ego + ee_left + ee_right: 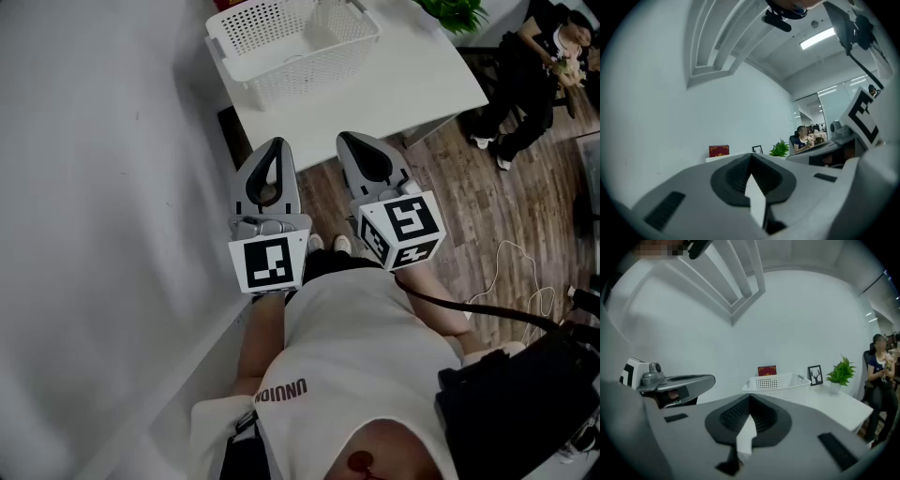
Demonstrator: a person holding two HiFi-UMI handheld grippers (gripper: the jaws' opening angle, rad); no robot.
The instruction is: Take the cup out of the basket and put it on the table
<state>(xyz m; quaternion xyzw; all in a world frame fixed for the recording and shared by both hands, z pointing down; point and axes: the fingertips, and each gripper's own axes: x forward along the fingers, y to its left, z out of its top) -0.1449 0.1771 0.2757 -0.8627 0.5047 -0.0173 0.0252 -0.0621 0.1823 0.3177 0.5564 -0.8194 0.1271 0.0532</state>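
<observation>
Plainly counted: two grippers, one basket, one cup, one table. The left gripper (277, 142) and the right gripper (343, 137) hang side by side short of the table's near edge, each with its jaws pressed together tip to tip and nothing between them. The white perforated basket (300, 82) sits on the white table (375, 98), toward the wall side. The cup (333, 21) is inside the basket, in the half nearer the plant. It is clear and faint against the mesh, and it seems to stand with its long axis upright, though its mouth cannot be made out for certain.

Also on the table are one potted green plant (455, 11), one red box (767, 371) behind the basket, and one small framed deer picture (815, 375). The tabletop is smooth and white and stands against a plain pale wall (94, 187). The floor (487, 206) is wood plank, with a thin cable (511, 272) lying on it. One person in dark clothes (525, 84) sits beyond the table's far corner.
</observation>
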